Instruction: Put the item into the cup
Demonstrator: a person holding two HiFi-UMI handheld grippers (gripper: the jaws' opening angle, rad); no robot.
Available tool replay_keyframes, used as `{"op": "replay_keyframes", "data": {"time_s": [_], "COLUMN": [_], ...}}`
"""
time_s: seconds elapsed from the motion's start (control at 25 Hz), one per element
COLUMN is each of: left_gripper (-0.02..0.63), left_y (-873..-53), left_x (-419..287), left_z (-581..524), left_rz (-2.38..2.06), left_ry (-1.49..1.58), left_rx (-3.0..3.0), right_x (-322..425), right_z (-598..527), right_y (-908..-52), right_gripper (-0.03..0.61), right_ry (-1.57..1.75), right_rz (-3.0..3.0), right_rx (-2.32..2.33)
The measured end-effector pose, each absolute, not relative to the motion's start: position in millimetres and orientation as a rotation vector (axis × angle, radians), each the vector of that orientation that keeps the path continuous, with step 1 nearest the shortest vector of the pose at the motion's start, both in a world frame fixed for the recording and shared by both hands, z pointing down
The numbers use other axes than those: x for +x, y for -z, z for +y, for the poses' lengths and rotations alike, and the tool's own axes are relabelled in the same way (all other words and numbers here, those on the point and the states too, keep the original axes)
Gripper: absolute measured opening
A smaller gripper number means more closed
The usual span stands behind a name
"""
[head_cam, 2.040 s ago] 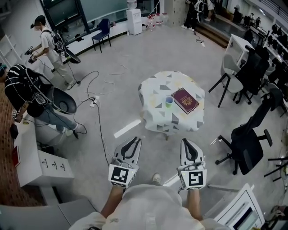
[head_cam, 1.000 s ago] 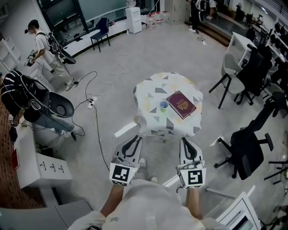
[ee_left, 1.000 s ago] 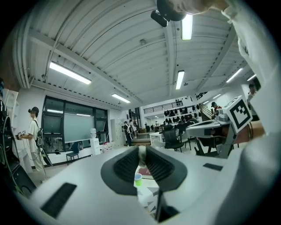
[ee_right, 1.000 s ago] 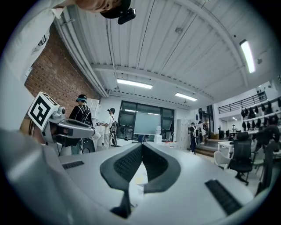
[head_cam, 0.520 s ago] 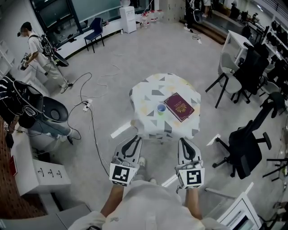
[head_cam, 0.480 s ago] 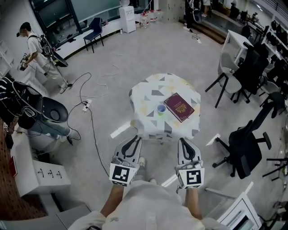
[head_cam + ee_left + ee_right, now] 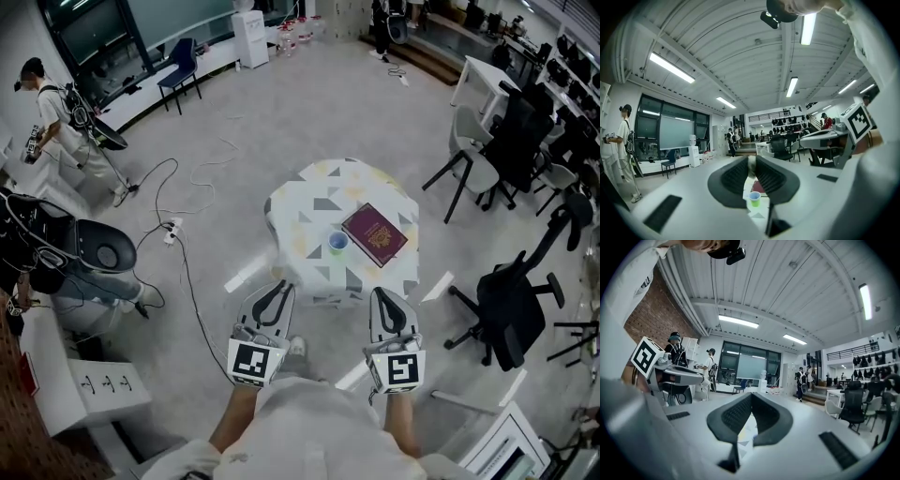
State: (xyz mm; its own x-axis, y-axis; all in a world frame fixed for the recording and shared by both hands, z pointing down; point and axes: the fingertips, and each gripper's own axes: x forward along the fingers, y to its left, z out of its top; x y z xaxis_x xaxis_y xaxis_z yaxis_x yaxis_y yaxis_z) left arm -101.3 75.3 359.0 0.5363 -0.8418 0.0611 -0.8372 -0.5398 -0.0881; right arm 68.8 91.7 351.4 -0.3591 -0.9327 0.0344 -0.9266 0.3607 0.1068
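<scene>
tablecloth [image 7: 314, 201]: matt patterned cloth | book [image 7: 374, 233]: matt dark-red cover | cup [image 7: 338, 243]: smooth plastic | floor [image 7: 281, 112]: smooth grey

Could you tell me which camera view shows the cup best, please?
The head view: the cup stands unobstructed on the table beside the red booklet, mouth visible. The left gripper view shows it small, side-on, beyond the jaws. The right gripper view does not show it.

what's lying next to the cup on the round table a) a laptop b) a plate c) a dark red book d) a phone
c: in the head view a dark red book lies just right of the cup on the cloth-covered table.
</scene>
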Motion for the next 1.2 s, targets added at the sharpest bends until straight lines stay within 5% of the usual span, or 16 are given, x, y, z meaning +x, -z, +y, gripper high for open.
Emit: {"op": "replay_keyframes", "data": {"time_s": [1.2], "left_gripper": [0.058], "left_y": [-378], "left_x": [-156], "left_z": [-47], "left_rz": [1.376], "left_ry": [0.086], "left_rx": [-2.841], "right_x": [8], "right_z": [-11], "right_y": [-359], "right_gripper": [0.007], "right_ry": [0.161], "right_rz": [-2.348], "right_rx": [1.740]}}
